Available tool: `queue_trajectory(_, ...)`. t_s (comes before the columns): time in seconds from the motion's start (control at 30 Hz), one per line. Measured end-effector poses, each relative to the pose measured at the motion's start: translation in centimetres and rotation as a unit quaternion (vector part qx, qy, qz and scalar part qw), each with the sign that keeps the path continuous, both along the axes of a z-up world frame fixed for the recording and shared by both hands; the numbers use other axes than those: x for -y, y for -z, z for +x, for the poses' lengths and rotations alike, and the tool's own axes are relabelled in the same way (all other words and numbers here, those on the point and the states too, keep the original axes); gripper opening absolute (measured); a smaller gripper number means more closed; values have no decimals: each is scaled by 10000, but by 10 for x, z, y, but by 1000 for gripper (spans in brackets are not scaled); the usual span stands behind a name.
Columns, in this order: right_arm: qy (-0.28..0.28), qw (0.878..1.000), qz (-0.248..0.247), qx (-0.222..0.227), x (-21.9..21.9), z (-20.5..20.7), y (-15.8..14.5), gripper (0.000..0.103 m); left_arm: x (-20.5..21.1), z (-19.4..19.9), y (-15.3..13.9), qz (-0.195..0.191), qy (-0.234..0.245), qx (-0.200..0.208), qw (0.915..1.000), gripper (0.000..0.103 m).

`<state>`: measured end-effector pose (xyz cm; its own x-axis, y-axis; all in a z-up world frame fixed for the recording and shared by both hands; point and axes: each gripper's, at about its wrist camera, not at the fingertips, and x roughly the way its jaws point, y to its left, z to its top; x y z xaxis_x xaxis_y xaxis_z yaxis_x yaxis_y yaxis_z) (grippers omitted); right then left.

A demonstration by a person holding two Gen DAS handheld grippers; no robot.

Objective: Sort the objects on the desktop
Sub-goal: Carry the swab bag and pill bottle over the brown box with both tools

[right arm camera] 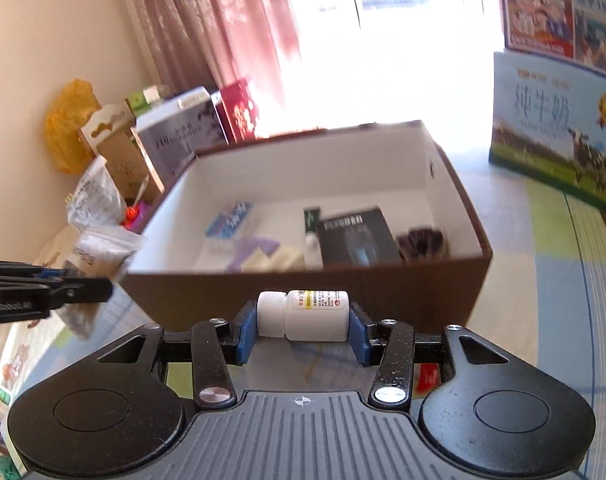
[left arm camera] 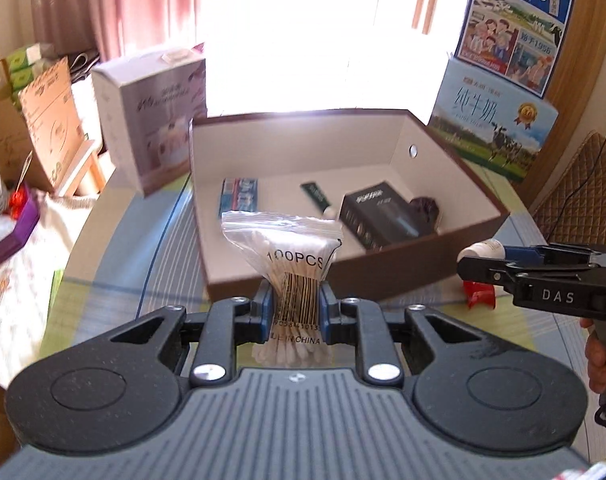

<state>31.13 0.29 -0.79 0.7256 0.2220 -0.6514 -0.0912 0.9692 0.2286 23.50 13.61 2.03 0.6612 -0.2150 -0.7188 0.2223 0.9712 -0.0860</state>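
Note:
My left gripper (left arm camera: 294,309) is shut on a clear zip bag of cotton swabs (left arm camera: 293,264), held upright just in front of the brown box's (left arm camera: 423,276) near wall. My right gripper (right arm camera: 302,322) is shut on a white pill bottle (right arm camera: 303,314), lying sideways between the blue pads, close to the same box (right arm camera: 383,284). Inside the box lie a blue packet (left arm camera: 239,194), a green tube (left arm camera: 317,196), a black carton (left arm camera: 377,216) and a dark crumpled thing (left arm camera: 425,208). In the left wrist view the right gripper (left arm camera: 469,264) enters from the right with the bottle.
A red item (left arm camera: 479,294) lies on the table under the right gripper. Milk cartons (left arm camera: 499,136) stand behind the box at the right, a grey-white carton (left arm camera: 151,112) at the left. Cardboard boxes and bags crowd the far left. A quilted chair (left arm camera: 579,196) is at the right.

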Motion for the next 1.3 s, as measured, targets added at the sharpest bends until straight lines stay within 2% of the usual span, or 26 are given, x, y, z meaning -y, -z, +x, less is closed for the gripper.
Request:
queue_trajectory(0.23,-81,9995,-154,263,3,35,-21,44,15,41,-6,-17,112,82,9999,18)
queue_trajectory(0.47,-16,9991,-267,318,14,81,-26,44,26,90,-3,-11,185,27,9998,18)
queue_trajectory(0.8,24,9995,-315,40,30,147,-13,44,40,163,12,179,155,-167,9996,18)
queue_trajectory(1.03,36,9990,-385,-217,36,180,2,44,46,196,28,227,120,-355,9990,18)
queue_trajectory(1.3,22,9983,-326,-490,37,204,21,44,46,223,54,107,-5,-684,9976,18)
